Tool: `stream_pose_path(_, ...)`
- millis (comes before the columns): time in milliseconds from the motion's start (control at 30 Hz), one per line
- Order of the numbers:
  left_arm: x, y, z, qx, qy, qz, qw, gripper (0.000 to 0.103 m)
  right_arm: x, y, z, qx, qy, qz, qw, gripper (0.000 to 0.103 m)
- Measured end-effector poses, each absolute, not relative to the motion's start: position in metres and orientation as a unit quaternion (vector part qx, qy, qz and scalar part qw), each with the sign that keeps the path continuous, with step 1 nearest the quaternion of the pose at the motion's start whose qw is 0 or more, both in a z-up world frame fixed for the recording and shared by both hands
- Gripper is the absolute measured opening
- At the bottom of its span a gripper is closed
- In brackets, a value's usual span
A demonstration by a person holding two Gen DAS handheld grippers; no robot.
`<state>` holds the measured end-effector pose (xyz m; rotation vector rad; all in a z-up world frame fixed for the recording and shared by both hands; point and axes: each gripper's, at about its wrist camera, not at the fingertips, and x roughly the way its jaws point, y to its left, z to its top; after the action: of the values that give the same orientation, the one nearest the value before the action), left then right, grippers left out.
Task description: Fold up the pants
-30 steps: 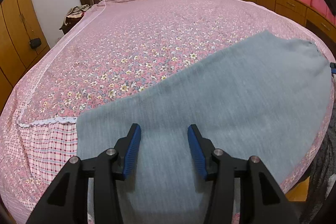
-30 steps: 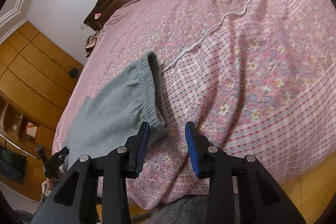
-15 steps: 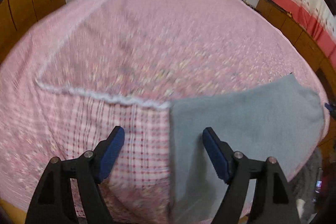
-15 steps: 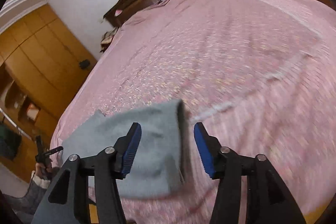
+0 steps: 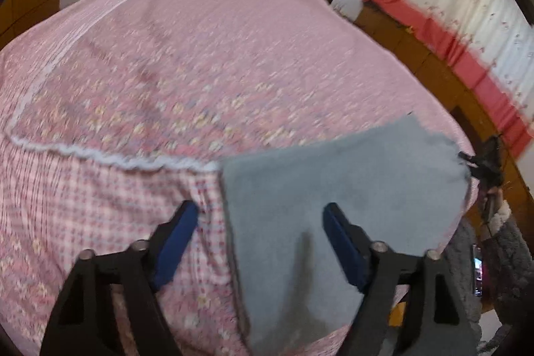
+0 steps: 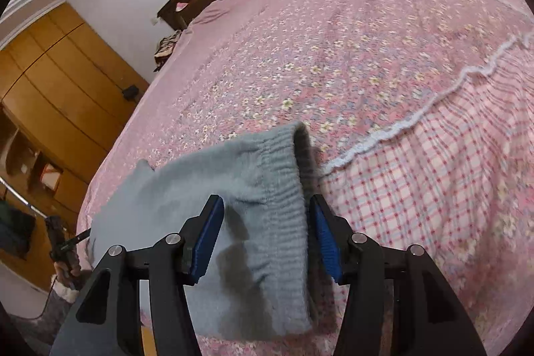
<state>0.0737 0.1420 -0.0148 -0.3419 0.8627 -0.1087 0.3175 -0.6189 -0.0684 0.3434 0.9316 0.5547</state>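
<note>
The gray pants (image 5: pixel 337 189) lie flat along the near edge of the bed (image 5: pixel 200 62), on its pink flowered cover. At their plain end, the left tool (image 5: pixel 260 239) hangs above the cloth with its jaws spread wide, having just closed a little; one finger is over the checked border, the other over the pants, and the edge runs between them without touching either pad. At the ribbed waistband (image 6: pixel 283 189), the right tool (image 6: pixel 267 236) straddles the band, jaws parted; through the blur, its pads seem not to press the fabric.
</note>
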Motion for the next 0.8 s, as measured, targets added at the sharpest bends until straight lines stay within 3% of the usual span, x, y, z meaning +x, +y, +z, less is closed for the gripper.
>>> stream_pose_path(167, 0.097, 0.131, -0.012, -0.125, 0.399, -0.057, 0.906, 0.073, 0.318, -0.621, -0.067, 0.140, 0.456, 0.256, 0.841, 0.055)
stream_pose_path(333, 0.118, 0.130, -0.021, -0.091, 0.462, -0.085, 0.878, 0.075, 0.314, -0.614, -0.062, 0.123, 0.454, 0.253, 0.845, 0.056)
stream_pose_path(600, 0.102, 0.155, -0.023, -0.245, 0.419, -0.160, 0.860, 0.063, 0.308, -0.624, -0.070, 0.155, 0.447, 0.260, 0.841, 0.056)
stream_pose_path(700, 0.110, 0.165, -0.024, -0.272, 0.411, -0.148, 0.858, 0.052, 0.302, -0.651, -0.052, 0.203, 0.384, 0.316, 0.843, 0.056)
stream_pose_path(800, 0.110, 0.157, -0.021, -0.240, 0.420, -0.134, 0.865, 0.023, 0.296, -0.680, -0.033, 0.243, 0.324, 0.346, 0.847, 0.061)
